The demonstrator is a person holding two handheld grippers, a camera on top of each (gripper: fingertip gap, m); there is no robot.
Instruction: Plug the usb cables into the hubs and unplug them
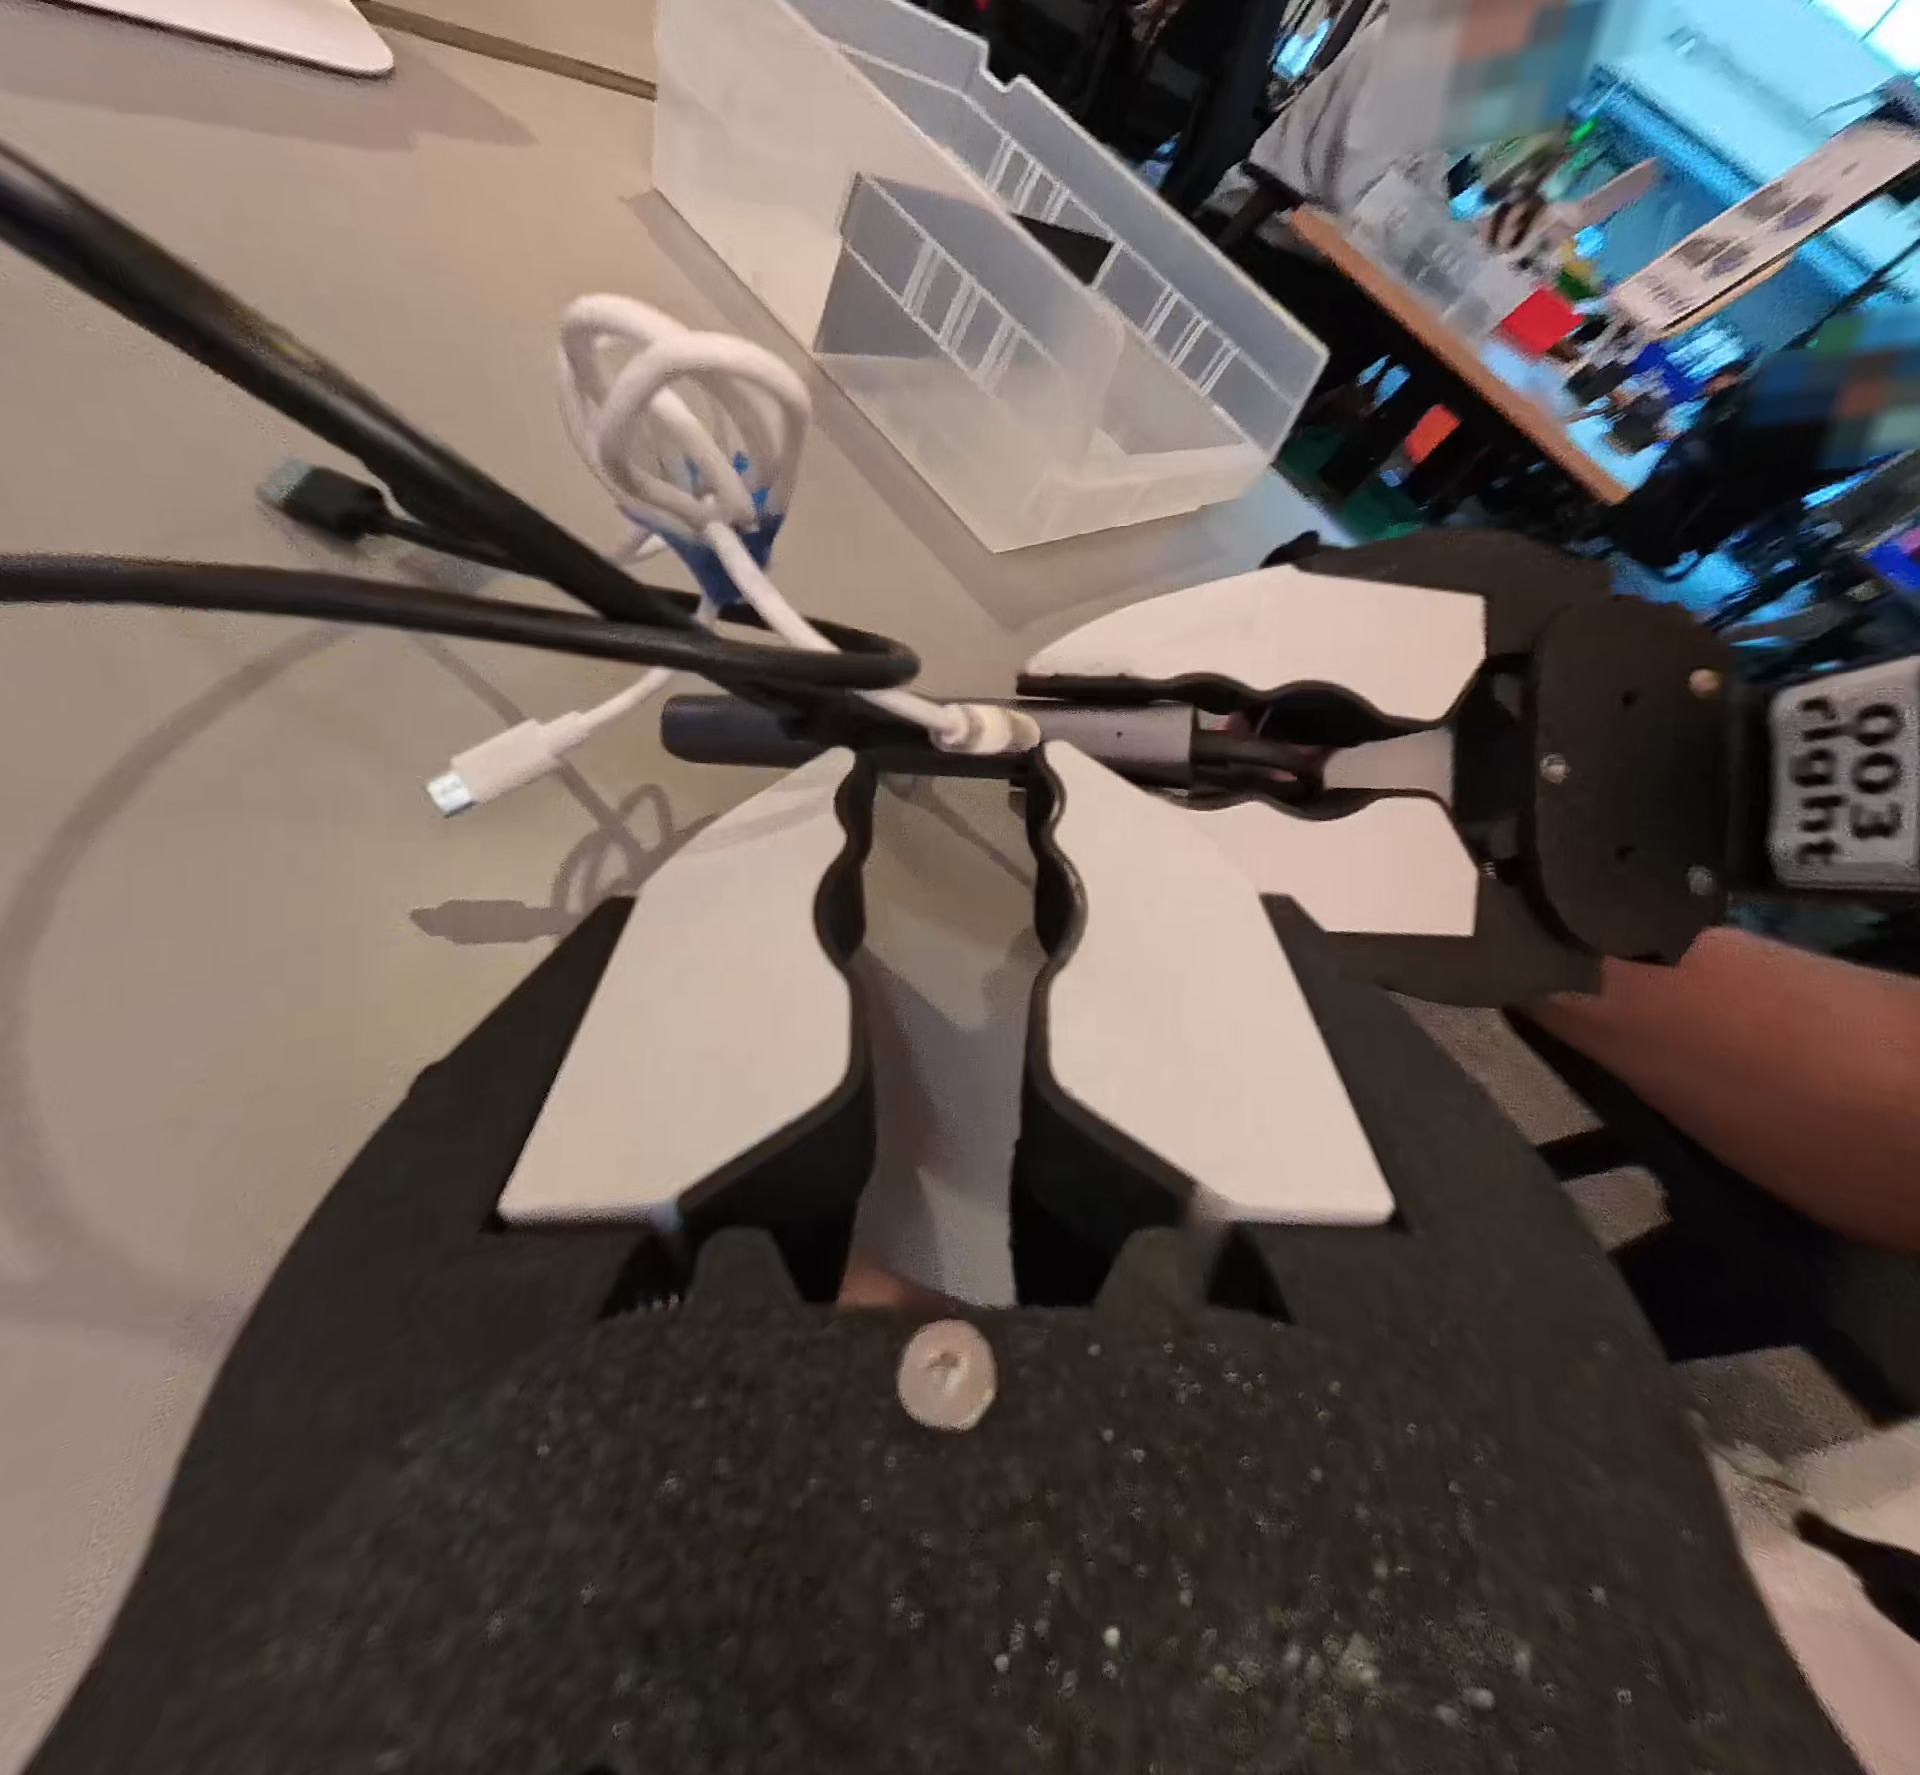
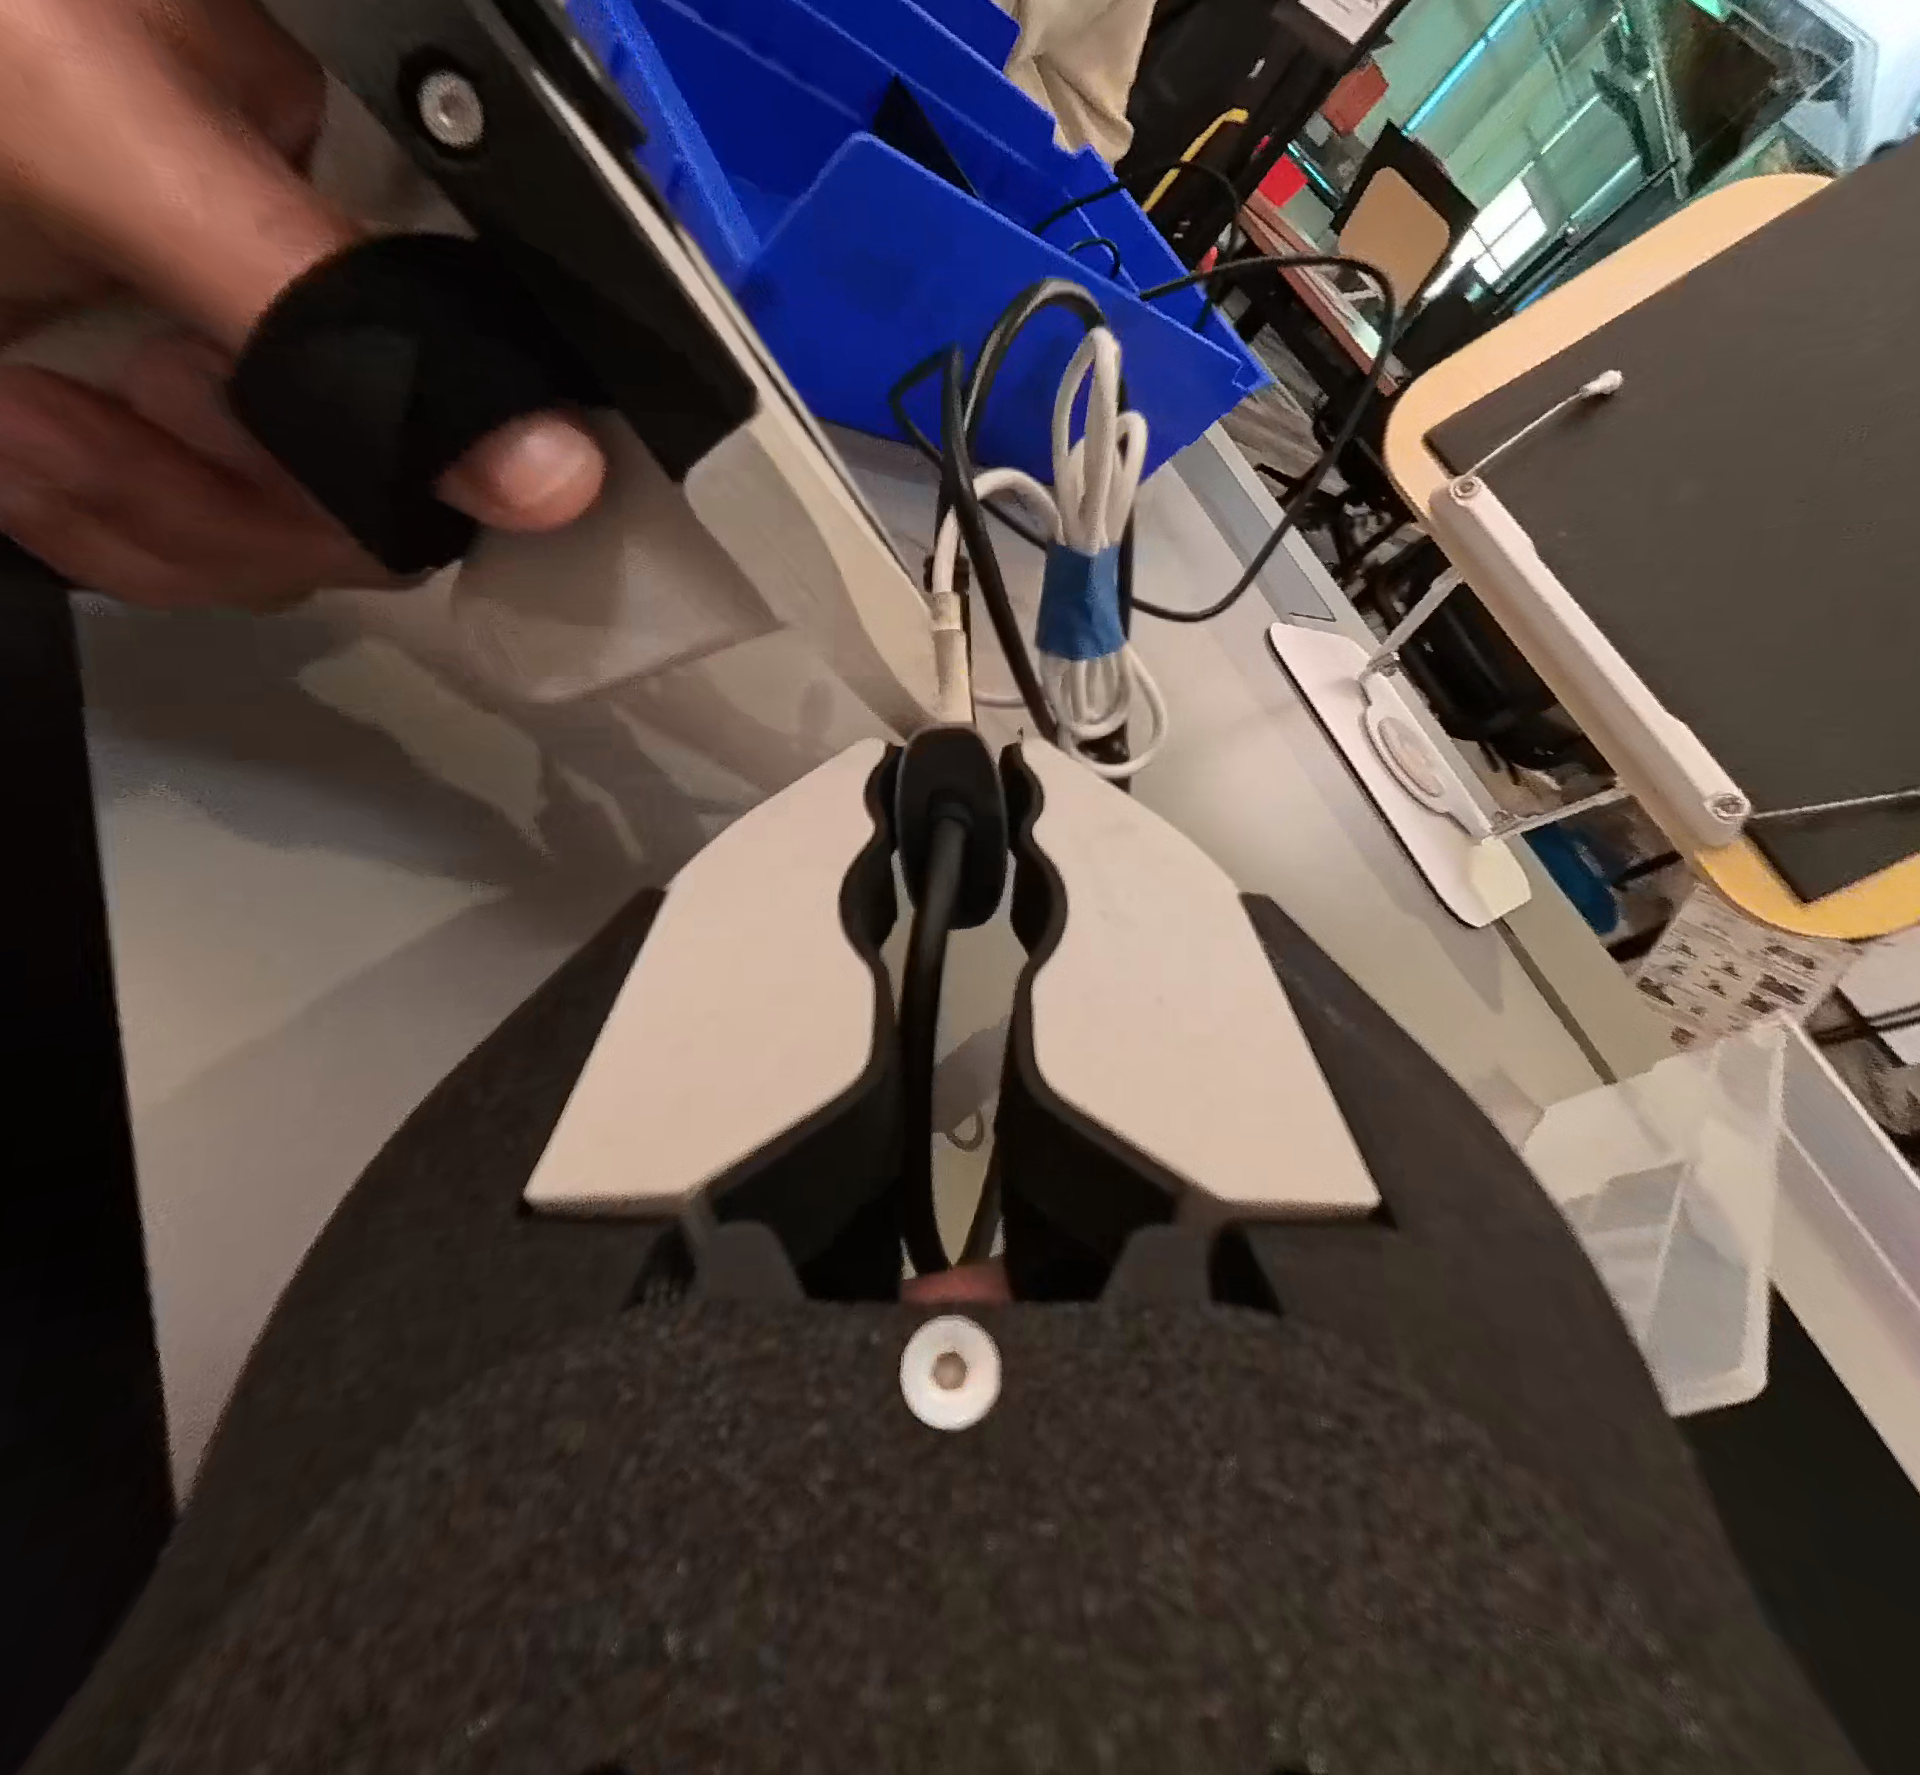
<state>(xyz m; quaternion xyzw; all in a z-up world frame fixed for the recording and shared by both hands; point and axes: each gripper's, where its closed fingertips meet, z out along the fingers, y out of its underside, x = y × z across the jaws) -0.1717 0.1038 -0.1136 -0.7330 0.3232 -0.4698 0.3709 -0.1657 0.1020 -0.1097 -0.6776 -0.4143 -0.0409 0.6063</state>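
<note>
Two grippers are meeting over the table: our right gripper is clamping the hub, our left gripper is pinching the white plug at its port — tangled cables risk snagging, twisting the plug.

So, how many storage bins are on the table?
2: a blue bin behind the taped white cable, and a clear bin near the table edge. More may be hidden.

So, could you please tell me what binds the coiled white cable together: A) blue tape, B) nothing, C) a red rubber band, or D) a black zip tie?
A: a band of blue tape wraps the middle of the coiled white cable, clearest in the right wrist view.
</note>
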